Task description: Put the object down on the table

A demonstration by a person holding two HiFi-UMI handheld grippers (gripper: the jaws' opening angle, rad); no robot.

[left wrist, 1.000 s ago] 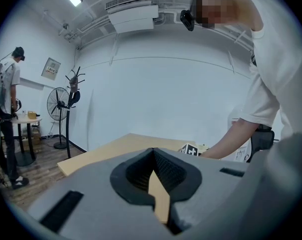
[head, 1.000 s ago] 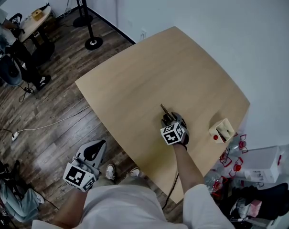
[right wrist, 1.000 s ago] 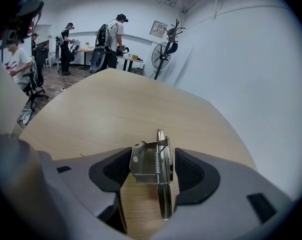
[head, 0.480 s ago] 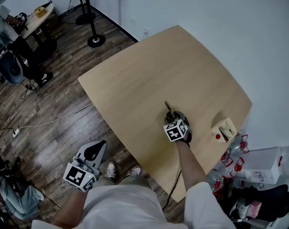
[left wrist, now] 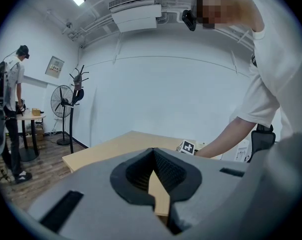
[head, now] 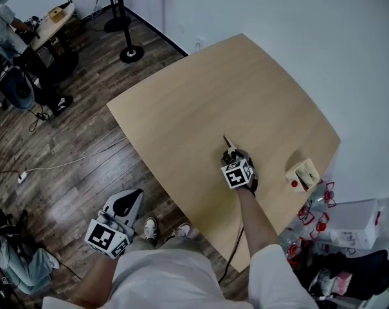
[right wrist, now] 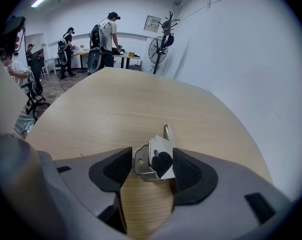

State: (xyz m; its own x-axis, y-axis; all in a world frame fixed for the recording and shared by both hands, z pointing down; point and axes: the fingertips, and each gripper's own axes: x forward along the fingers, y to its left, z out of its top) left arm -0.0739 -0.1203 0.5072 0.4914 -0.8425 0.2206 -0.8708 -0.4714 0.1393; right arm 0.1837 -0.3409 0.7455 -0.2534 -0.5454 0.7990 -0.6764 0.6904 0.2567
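Your right gripper crept a touch farther across the tabletop and has now all but stopped, low over the wood. Its jaws still pinch the metal bracket, upright, near the tabletop's middle. That settling suggests the placing spot is reached, so only lowering and letting go seem left. Your left gripper hangs off the edge by your leg, jaws pressed together, empty

The head view looks steeply down on the light wooden table. The right gripper view rides close over that tabletop, facing the white wall; both show the silver metal bracket. The left gripper view looks across the table from low beside it.
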